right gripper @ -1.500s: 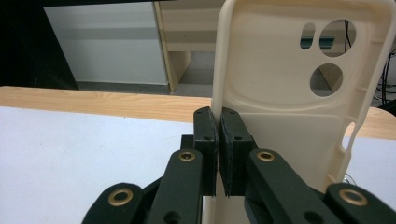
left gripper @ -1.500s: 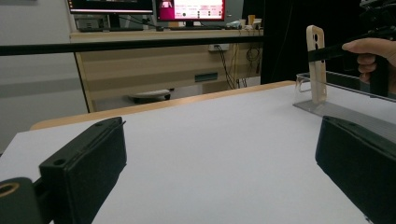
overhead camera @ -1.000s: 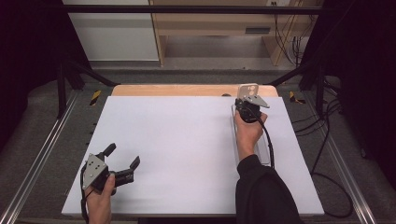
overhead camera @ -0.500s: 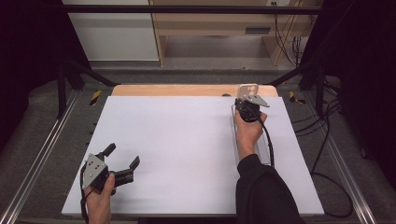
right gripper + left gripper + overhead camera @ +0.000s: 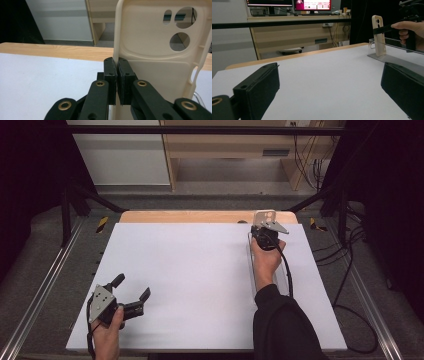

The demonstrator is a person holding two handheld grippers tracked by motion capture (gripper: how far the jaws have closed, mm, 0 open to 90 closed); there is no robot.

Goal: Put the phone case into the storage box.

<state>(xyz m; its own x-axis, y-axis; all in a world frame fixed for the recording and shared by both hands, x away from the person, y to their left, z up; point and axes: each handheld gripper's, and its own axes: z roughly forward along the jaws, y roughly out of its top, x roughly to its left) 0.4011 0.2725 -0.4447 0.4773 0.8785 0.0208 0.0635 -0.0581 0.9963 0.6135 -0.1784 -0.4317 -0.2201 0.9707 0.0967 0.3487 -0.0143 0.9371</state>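
The gripper (image 5: 116, 75) pinched a phone case (image 5: 160, 50).
Its two black jaws were pressed together on the left edge of the cream case, which stood upright. The case had three round holes near its top. Behind it lay the white table (image 5: 45, 80), a wooden strip (image 5: 55, 51) and a white cabinet (image 5: 60, 20).

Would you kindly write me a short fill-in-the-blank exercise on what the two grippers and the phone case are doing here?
1. The right gripper is shut on the edge of the cream plastic ____.
2. The cream plastic phone case stands ____ in the clear acrylic stand.
3. The left gripper has its jaws ____, with nothing between them.
4. It hovers over the ____ table sheet.

Missing words: phone case; upright; open; white
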